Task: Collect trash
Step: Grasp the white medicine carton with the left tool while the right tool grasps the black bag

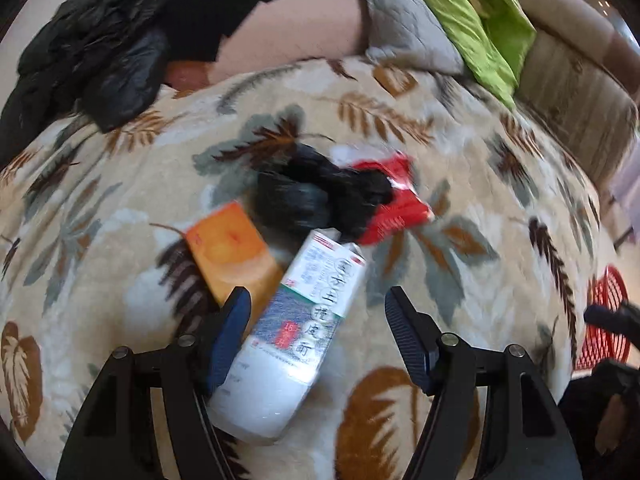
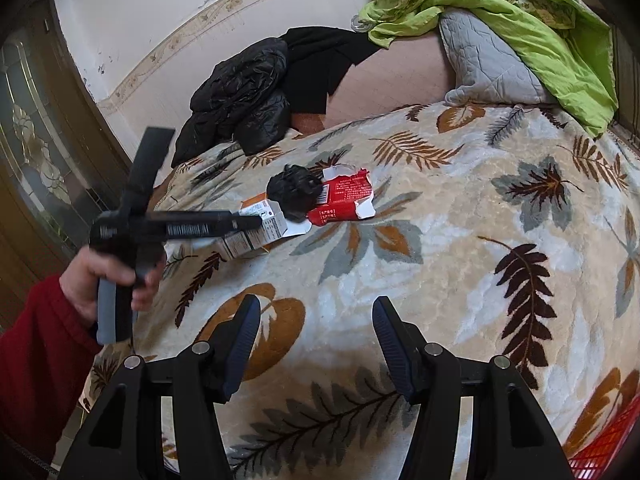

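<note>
White carton [image 1: 292, 332] lies between the wide-open left tongs [image 1: 318, 306]; right tongs [image 2: 316, 320] gape empty.

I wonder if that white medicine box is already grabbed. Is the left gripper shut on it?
No, the left gripper is open. Its fingers stand apart on either side of the white box, which lies flat on the leaf-patterned blanket.
</note>
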Motion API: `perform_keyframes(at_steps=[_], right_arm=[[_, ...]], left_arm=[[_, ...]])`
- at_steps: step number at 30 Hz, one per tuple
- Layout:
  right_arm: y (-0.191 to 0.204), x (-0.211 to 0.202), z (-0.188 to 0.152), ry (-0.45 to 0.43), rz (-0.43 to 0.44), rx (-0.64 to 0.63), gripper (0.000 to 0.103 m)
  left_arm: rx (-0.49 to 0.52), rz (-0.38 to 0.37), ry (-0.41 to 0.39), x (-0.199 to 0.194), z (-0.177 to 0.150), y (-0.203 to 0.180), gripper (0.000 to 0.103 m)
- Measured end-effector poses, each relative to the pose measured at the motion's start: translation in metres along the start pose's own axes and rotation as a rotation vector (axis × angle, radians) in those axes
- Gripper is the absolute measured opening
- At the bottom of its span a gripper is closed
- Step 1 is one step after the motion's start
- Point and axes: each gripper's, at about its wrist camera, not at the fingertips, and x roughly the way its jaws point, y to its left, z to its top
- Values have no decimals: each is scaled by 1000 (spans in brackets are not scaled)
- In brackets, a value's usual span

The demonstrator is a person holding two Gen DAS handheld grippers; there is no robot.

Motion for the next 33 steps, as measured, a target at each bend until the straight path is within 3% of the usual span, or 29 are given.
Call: perform_keyframes(at_steps=[2,4,5,6,9,12,16,20,25,33], right_arm=[[0,-1,0,-4,-4,-1,63],[0,-1,0,-3,-4,1,63],[-1,0,0,-2,-6,3,63],[-1,-1,0,-2,-7,4,63],[-1,-1,0,-1,-6,2,63],[-1,-1,0,1,-4,1,63],[-4,6,1,42,10,14,63],[-3,21,8,92,51,16,63],[10,59,41,112,46,-12,63],[29,144,96,151,22,-42,63]], left_arm=[[29,39,8,6,-1,-9,68],[44,85,18,16,-1,-17,53],[41,95,26,20,-1,-18,35],[28,106,32,24,-1,-19,32],[0,132,1,19,-8,-24,32],[-65,107,-23,4,-25,-28,32],[-166,83,-39,-26,-64,-34,32],[-250,112,-94,-55,-101,-34,32],[-352,240,-165,-63,-124,-13,32],[-388,219,-143,-42,-132,6,33]])
